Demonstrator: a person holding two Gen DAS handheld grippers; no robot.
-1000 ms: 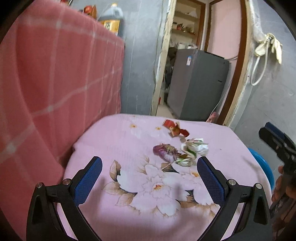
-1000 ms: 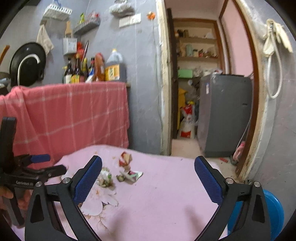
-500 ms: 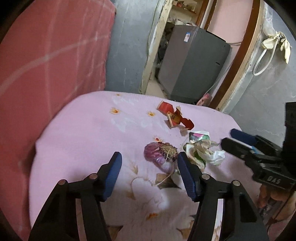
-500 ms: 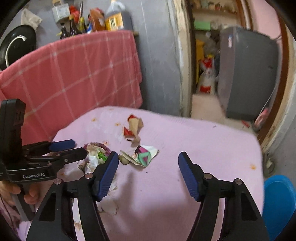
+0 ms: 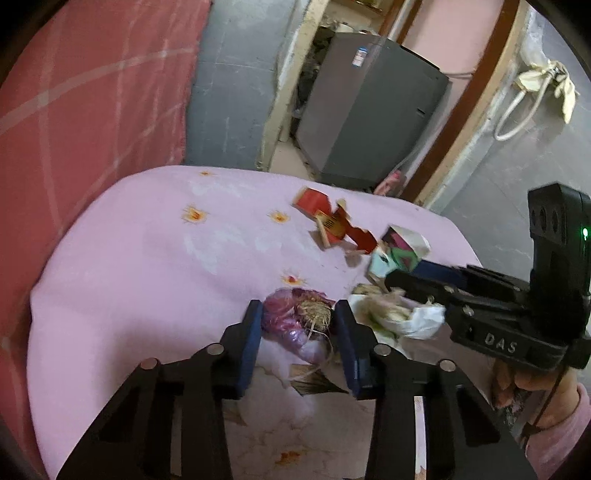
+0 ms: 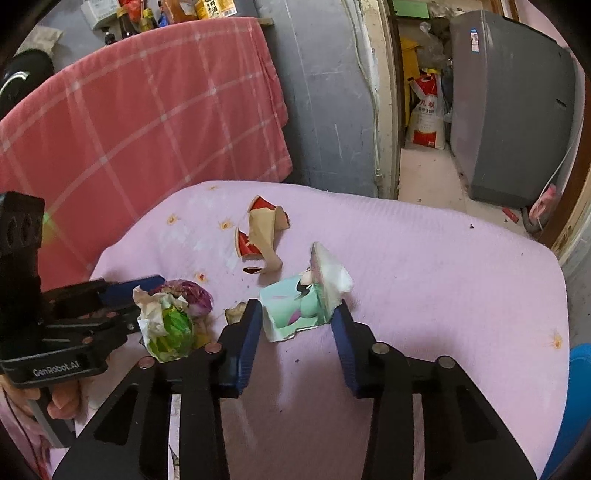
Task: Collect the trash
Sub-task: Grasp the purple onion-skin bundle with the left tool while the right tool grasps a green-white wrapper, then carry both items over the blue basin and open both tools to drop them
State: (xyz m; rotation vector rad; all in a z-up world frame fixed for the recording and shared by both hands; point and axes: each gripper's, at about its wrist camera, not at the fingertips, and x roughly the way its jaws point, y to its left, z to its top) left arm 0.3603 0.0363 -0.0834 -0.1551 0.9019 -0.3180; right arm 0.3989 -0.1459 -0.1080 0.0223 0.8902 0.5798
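Observation:
Trash lies on a pink flowered tablecloth (image 5: 147, 266). My left gripper (image 5: 298, 317) has its jaws on both sides of a purple onion scrap (image 5: 295, 317), narrowed around it. My right gripper (image 6: 298, 319) has its jaws on both sides of a torn green-and-white printed paper (image 6: 295, 308), narrowed around it. A crumpled white wrapper with green inside (image 6: 166, 326) lies between the two grippers; it also shows in the left wrist view (image 5: 399, 317). A torn red-and-tan carton piece (image 5: 332, 229) lies farther back, and shows in the right wrist view (image 6: 262, 232).
A red checked cloth (image 6: 147, 110) hangs over furniture at the table's far left. A grey appliance (image 6: 509, 110) stands past the doorway. A blue bin (image 6: 576, 398) sits beside the table's right edge. Bottles (image 6: 184, 7) stand above the red cloth.
Both grippers have moved down and forward to the trash and their jaws have narrowed, the left around the onion scrap, the right around the printed paper.

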